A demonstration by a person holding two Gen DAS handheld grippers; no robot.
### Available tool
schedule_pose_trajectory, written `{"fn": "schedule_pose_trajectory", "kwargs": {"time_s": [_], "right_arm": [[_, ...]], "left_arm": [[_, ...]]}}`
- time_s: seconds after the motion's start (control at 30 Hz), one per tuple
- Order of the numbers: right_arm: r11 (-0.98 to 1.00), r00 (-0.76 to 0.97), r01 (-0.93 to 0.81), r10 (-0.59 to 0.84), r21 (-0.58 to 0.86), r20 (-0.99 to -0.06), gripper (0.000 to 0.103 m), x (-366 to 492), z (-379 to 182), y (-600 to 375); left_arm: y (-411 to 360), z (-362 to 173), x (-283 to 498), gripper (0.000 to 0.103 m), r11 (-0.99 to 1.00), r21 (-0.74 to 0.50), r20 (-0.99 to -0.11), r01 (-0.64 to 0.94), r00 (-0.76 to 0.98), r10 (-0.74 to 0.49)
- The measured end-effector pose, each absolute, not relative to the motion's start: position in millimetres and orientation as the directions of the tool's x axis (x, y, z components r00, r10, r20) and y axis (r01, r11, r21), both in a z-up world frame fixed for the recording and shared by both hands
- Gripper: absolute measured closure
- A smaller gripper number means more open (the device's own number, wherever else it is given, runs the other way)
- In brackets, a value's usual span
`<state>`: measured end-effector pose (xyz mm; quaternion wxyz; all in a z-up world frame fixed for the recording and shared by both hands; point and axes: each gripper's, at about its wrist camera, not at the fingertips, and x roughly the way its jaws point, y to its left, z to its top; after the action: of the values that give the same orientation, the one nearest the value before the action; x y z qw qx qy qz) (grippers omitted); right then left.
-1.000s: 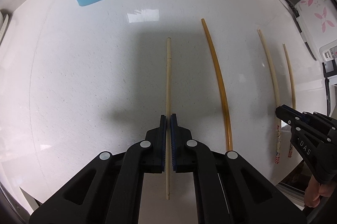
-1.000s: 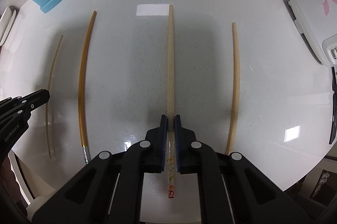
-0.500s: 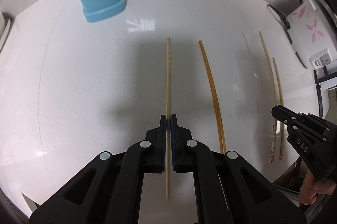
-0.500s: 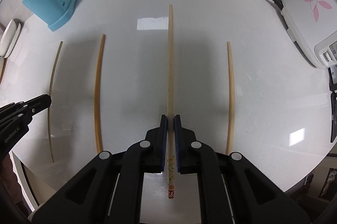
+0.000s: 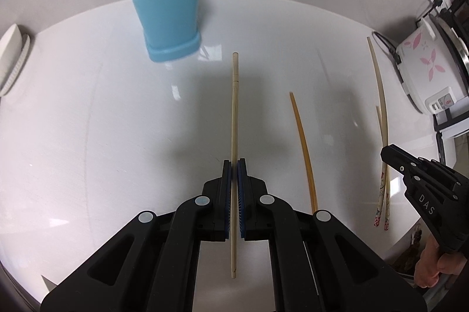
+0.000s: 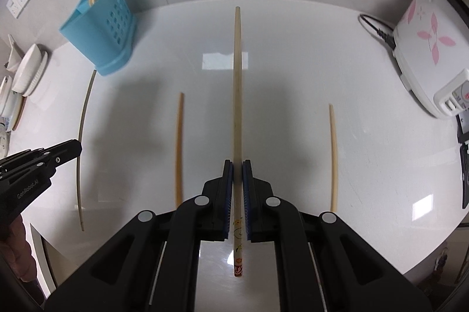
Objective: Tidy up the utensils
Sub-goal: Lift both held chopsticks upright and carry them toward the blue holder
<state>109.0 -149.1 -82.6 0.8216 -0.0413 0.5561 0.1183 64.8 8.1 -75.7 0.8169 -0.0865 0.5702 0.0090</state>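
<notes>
My left gripper (image 5: 234, 162) is shut on a plain pale chopstick (image 5: 234, 112), held above the white table (image 5: 117, 136) and pointing toward the blue utensil holder (image 5: 167, 7), which holds several chopsticks. My right gripper (image 6: 237, 162) is shut on a longer chopstick (image 6: 237, 77) with a printed pattern at its near end. An amber chopstick (image 6: 178, 147) lies on the table between the two grippers, and a pale chopstick (image 6: 333, 156) lies to the right. In the right wrist view the left gripper (image 6: 77, 147) shows at the left edge, and the holder (image 6: 102, 27) stands at the far left.
A white rice cooker (image 6: 425, 54) with pink flowers and its black cord stands at the right. White dishes (image 6: 26, 71) are stacked at the far left. The table's near edge runs just below both grippers. A person's hand (image 5: 431, 268) holds the right gripper.
Both grippers have risen with their chopsticks off the table and tipped up. The holder's top with its chopsticks has come into view. The chopsticks on the table have not moved.
</notes>
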Motion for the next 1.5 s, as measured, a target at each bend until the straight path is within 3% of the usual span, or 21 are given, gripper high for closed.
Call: {"fn": "schedule_pose_trajectory", "kwargs": {"time_s": [1.5], "right_arm": [[0.913, 0.584, -0.377, 0.365, 0.155, -0.725, 0.097, 151.0, 22.4, -17.8]], "left_arm": [[105.3, 31.4, 100.2, 0.1, 0.966, -0.196, -0.742, -0.169, 0.67, -0.033]]}}
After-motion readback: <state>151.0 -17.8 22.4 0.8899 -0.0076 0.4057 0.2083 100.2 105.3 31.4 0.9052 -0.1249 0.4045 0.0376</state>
